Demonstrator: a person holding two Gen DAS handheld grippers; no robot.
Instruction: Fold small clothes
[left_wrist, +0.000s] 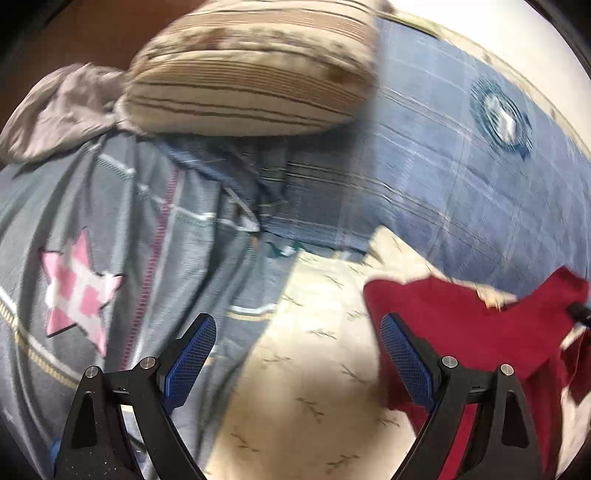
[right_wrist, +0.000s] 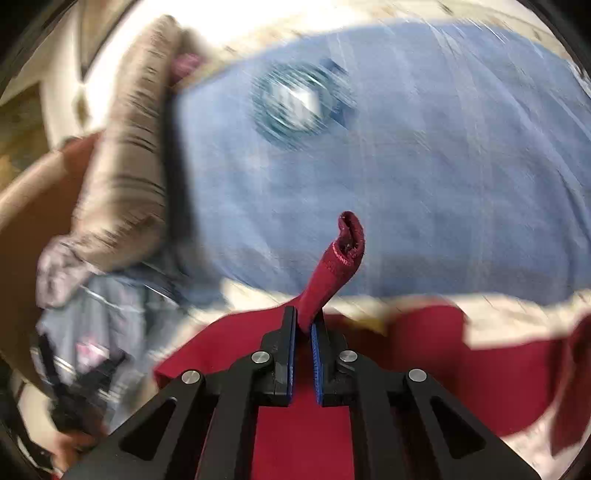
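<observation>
A small dark red garment (left_wrist: 480, 332) lies on a cream printed cloth (left_wrist: 317, 369) spread on the bed, at the right of the left wrist view. My left gripper (left_wrist: 299, 343) is open and empty above the cream cloth, its right finger at the garment's left edge. My right gripper (right_wrist: 303, 325) is shut on the red garment (right_wrist: 424, 354); a bunched hem end (right_wrist: 343, 247) sticks up past the fingertips. Both views are blurred by motion.
A striped beige pillow (left_wrist: 251, 74) lies at the head of the bed, with a grey crumpled cloth (left_wrist: 62, 110) beside it. A grey quilt with a pink star (left_wrist: 77, 288) covers the left. A blue checked sheet (left_wrist: 461, 192) covers the right.
</observation>
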